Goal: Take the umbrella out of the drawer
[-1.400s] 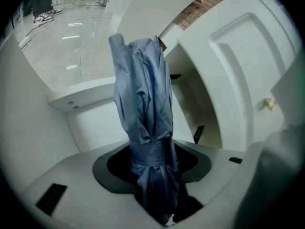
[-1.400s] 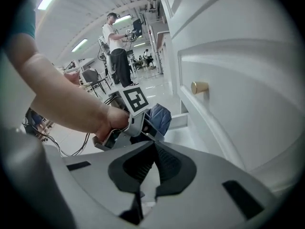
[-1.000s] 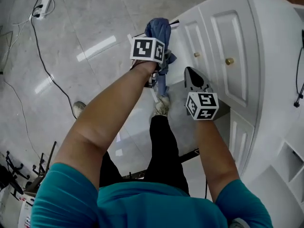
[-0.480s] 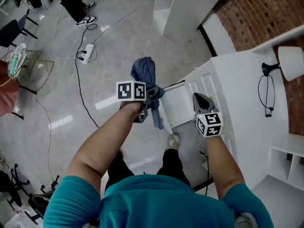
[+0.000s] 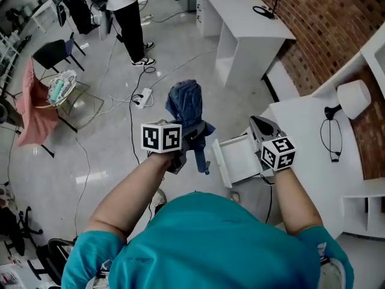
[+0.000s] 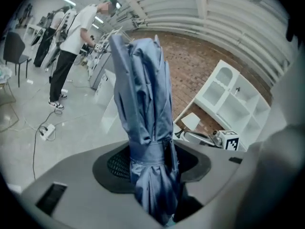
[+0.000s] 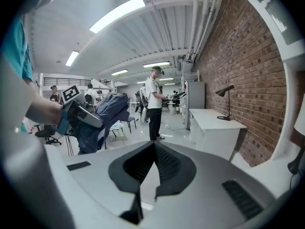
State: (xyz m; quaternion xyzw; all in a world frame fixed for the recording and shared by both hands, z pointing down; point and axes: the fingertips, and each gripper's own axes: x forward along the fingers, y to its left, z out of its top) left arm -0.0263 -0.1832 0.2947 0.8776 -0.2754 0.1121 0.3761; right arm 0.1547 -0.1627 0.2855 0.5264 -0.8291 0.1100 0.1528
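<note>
A folded blue umbrella point(image 5: 185, 104) stands upright between the jaws of my left gripper point(image 5: 191, 138), which is shut on its strapped middle. In the left gripper view the umbrella point(image 6: 145, 128) fills the centre, with the pads point(image 6: 119, 163) pressed against its fabric. To the right and below, the white drawer point(image 5: 237, 158) hangs open from the cabinet point(image 5: 301, 131). My right gripper point(image 5: 257, 123) hovers over the drawer's far edge. Its jaws point(image 7: 153, 146) meet at the tip with nothing in them. From the right gripper view, the left gripper point(image 7: 78, 114) and the umbrella point(image 7: 105, 116) show at the left.
A lamp point(image 5: 352, 98) and its cord point(image 5: 329, 138) sit on the cabinet top. A white desk point(image 5: 240, 26) stands by the brick wall point(image 5: 313, 17). Cables and a power strip point(image 5: 141, 96) lie on the floor. People point(image 5: 129, 11) stand at the back left near a chair point(image 5: 36, 107).
Both grippers have risen well above the drawer, the left one carrying the umbrella up with it. The head view has swung up from the floor toward the room.
</note>
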